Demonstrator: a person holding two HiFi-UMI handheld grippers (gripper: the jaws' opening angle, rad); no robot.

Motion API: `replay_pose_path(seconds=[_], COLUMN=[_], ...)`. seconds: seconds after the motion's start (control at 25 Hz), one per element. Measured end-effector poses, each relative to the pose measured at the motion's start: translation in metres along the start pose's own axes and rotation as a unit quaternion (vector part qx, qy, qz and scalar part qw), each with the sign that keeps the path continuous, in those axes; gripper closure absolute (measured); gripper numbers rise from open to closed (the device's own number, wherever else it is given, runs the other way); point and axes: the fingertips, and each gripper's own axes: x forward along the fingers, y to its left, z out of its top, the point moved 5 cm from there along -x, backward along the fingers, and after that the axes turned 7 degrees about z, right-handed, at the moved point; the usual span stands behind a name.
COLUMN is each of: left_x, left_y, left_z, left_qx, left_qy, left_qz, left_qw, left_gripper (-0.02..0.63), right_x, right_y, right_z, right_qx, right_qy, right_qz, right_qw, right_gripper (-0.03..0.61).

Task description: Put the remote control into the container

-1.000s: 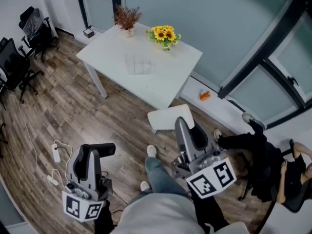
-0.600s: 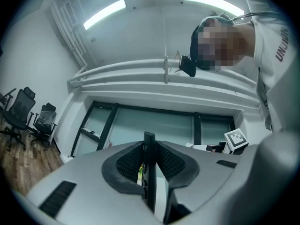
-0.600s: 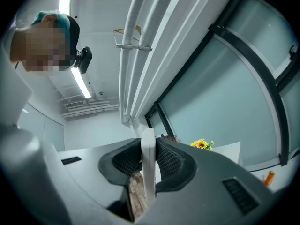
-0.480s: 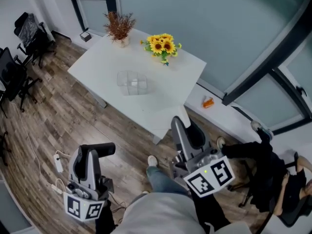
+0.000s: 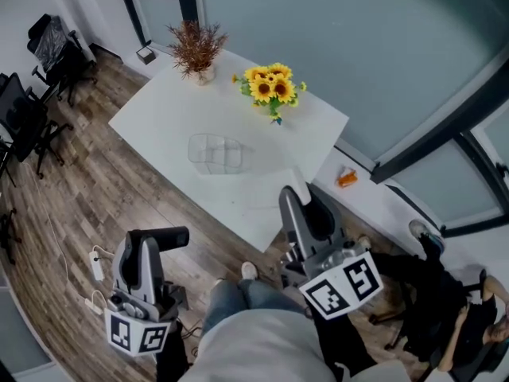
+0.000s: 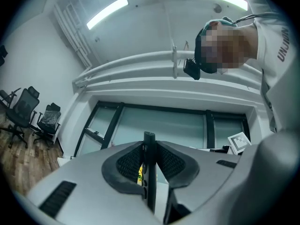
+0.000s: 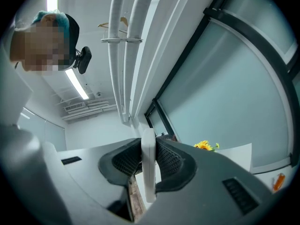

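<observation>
A clear plastic container (image 5: 215, 153) stands on the white table (image 5: 159, 118) ahead of me. My left gripper (image 5: 163, 237) is held low at the left, over the wood floor, short of the table. It is shut on a thin black remote control (image 6: 149, 172), seen edge-on between the pads. My right gripper (image 5: 301, 201) reaches the table's near corner. It is shut on a white remote control (image 7: 148, 168), also edge-on between its pads (image 7: 129, 161). Both grippers point roughly level, slightly upward.
Sunflowers in a vase (image 5: 270, 86) and a pot of dried plants (image 5: 195, 46) stand at the table's far side. Black office chairs (image 5: 32, 94) line the left wall. A power strip (image 5: 93, 265) and an orange object (image 5: 346, 179) lie on the floor.
The table and container have drawn closer and lower in the head view as both grippers advanced toward them. Both grips look unchanged.
</observation>
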Motion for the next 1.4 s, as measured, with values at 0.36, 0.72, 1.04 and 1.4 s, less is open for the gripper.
replay_pose_path(seconds=[0.36,0.72,1.04,1.4], left_x=[0.039,0.105,0.153,0.182], left_y=[0.02,0.052,0.083,0.111], left_z=[-0.01,-0.016,-0.027,-0.038], left_qx=[0.002,-0.001,-0.019,-0.033], left_qy=[0.006,0.016,0.032,0.047], left_qz=[0.003,-0.03,-0.056,-0.064], left_qw=[1.0,0.9994,0.9977,0.9963], left_gripper=[0.525,0.525,0.525,0.525], right_x=[0.029,0.078,0.118,0.144], right_y=[-0.024,-0.052,-0.073,-0.097], right_z=[-0.007,-0.015,-0.033,-0.056], right_qx=[0.003,-0.006,-0.01,0.009], right_qy=[0.002,0.005,0.019,0.035], right_qz=[-0.012,-0.046,-0.086,-0.12], right_qw=[1.0,0.999,0.996,0.992], right_gripper=[0.486,0.486,0.486,0.486])
